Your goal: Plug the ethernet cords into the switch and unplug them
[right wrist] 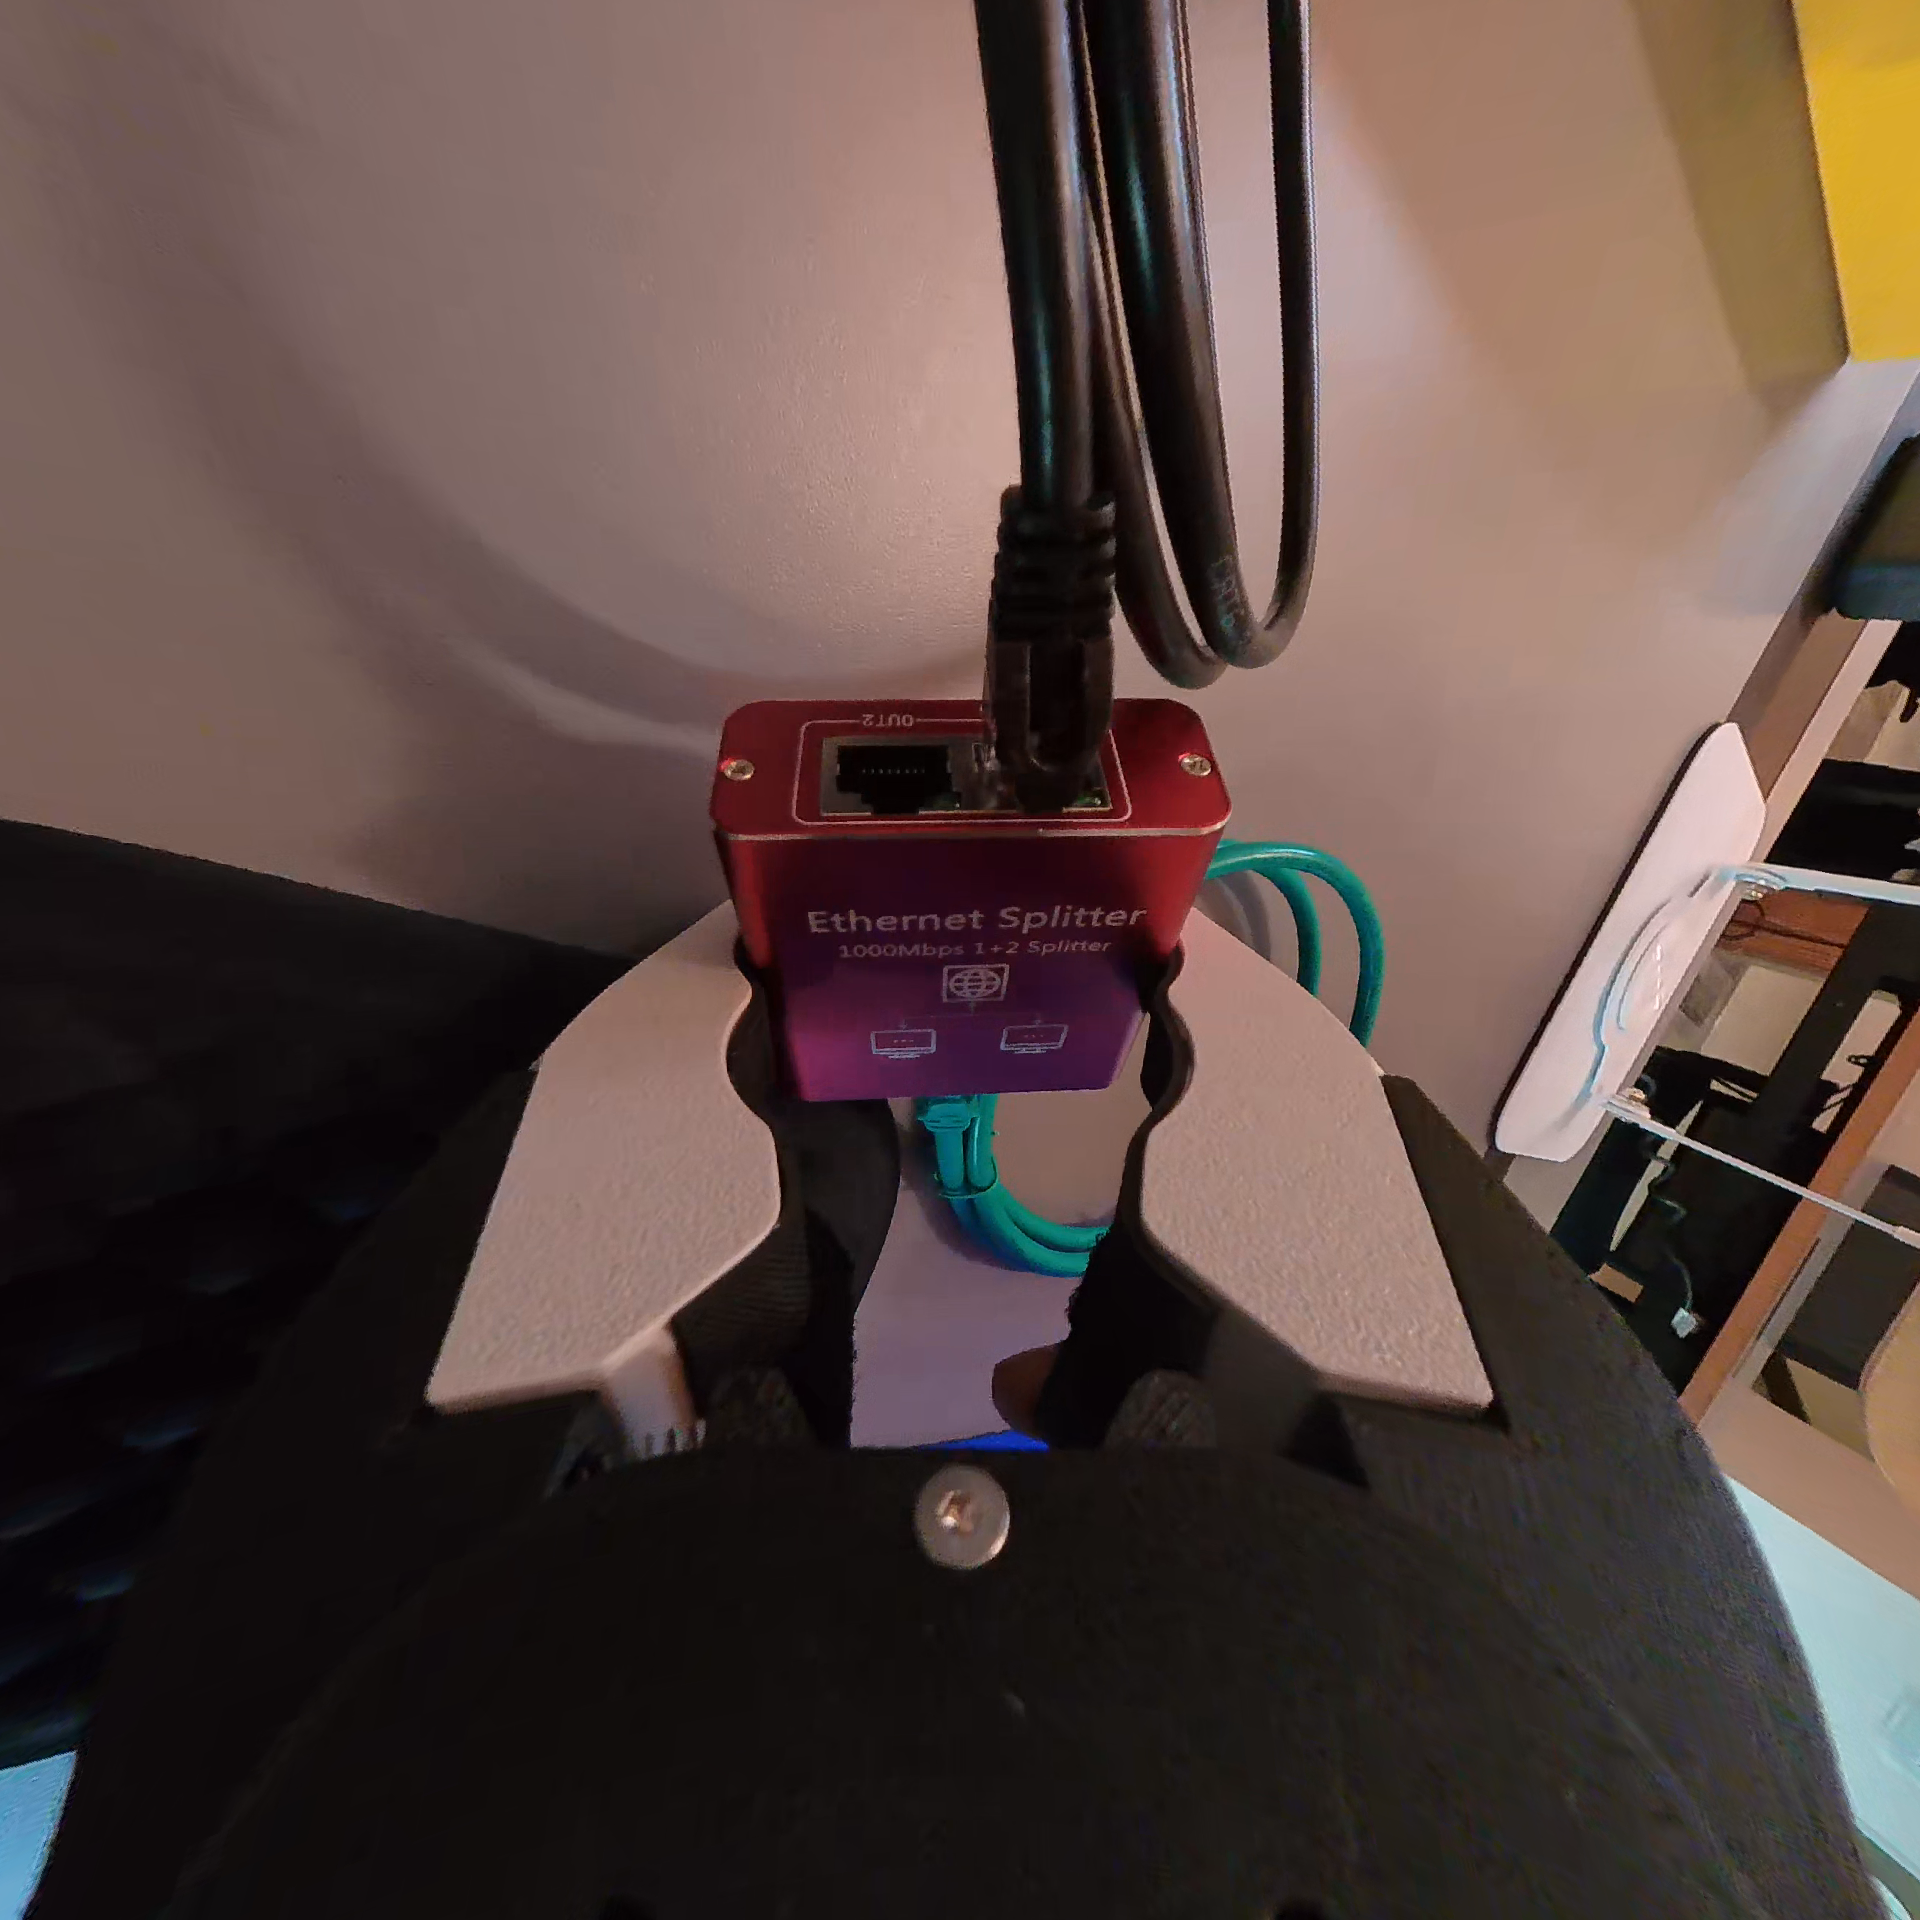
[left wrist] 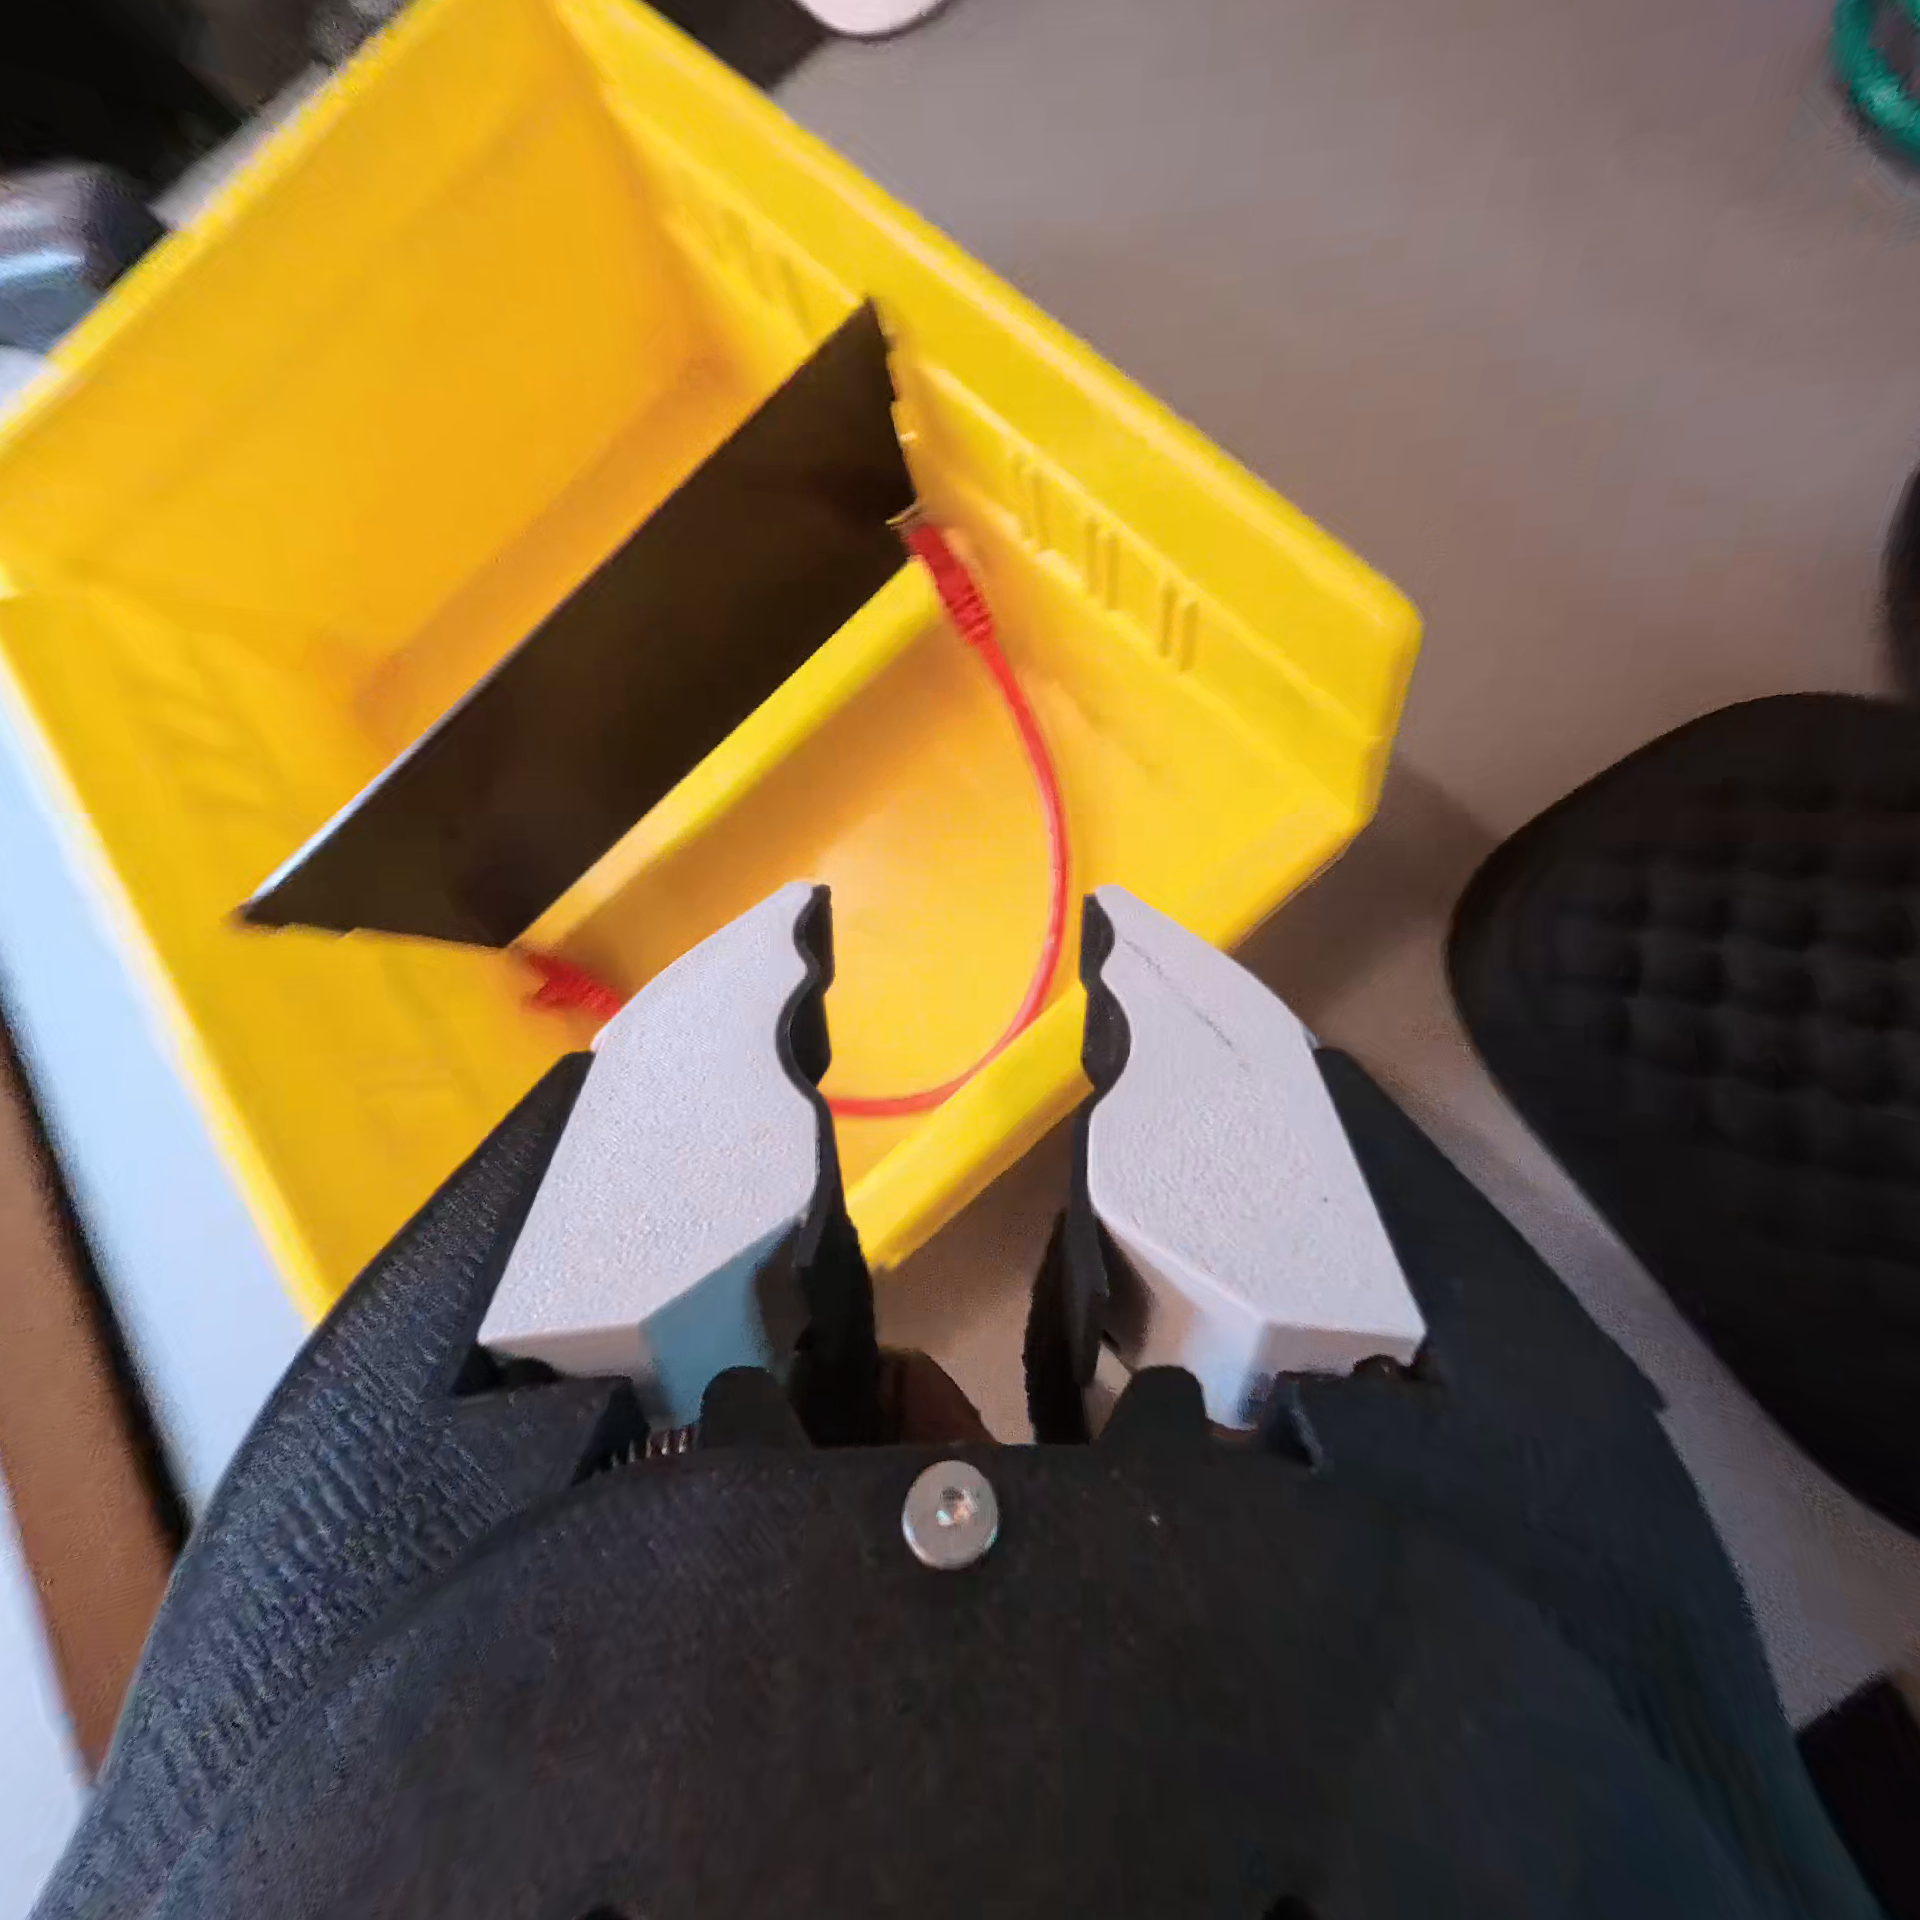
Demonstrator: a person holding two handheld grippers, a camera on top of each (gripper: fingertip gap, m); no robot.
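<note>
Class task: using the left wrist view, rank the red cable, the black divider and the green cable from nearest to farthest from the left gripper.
From the left gripper:
1. Red cable, looping in the yellow bin just past the fingertips.
2. Black divider, standing mid-bin.
3. Green cable, far top right corner.

Yellow bin (left wrist: 1195, 582), red cord (left wrist: 1039, 790), black divider (left wrist: 623, 665); red-purple switch (right wrist: 966, 914), black cord (right wrist: 1049, 416), teal cord (right wrist: 1340, 935).

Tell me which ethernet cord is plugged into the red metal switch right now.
The black ethernet cord, its plug seated in the switch's right port. The teal cords lie loose behind it, and the red cord sits in the yellow bin.
</note>
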